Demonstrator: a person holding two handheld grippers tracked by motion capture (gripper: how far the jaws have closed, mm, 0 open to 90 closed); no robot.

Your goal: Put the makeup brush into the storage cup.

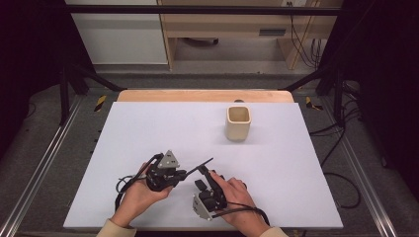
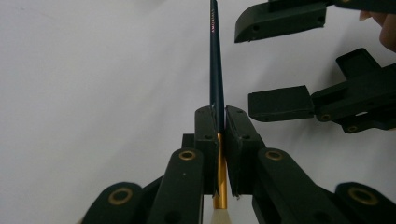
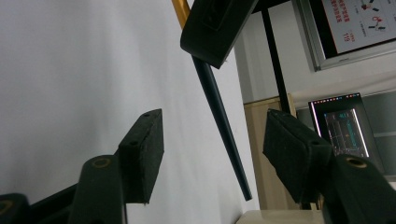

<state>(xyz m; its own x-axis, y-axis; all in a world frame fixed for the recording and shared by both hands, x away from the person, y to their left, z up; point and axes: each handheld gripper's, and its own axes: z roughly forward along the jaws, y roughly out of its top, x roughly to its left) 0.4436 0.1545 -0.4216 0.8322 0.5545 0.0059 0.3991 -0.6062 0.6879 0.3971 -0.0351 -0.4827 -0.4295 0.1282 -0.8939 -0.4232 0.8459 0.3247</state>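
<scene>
High view puts your one paintbrush [image 1: 199,165] just below frame centre, its dark handle running up and to the right, pinched at its gold ferrule by your left gripper [image 1: 179,174]. Your right gripper [image 1: 203,174] sits beside it, jaws spread around the handle. One beige cup [image 1: 238,123] stands upper right. Both hands rest low.

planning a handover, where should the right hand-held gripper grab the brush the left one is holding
On the bare dark handle of the brush, past the left hand-held gripper, which is shut near the gold ferrule. The handle runs free and tapers to its tip, already between the open jaws of the right hand-held gripper, so close from both sides across it, probably mid-handle.
</scene>
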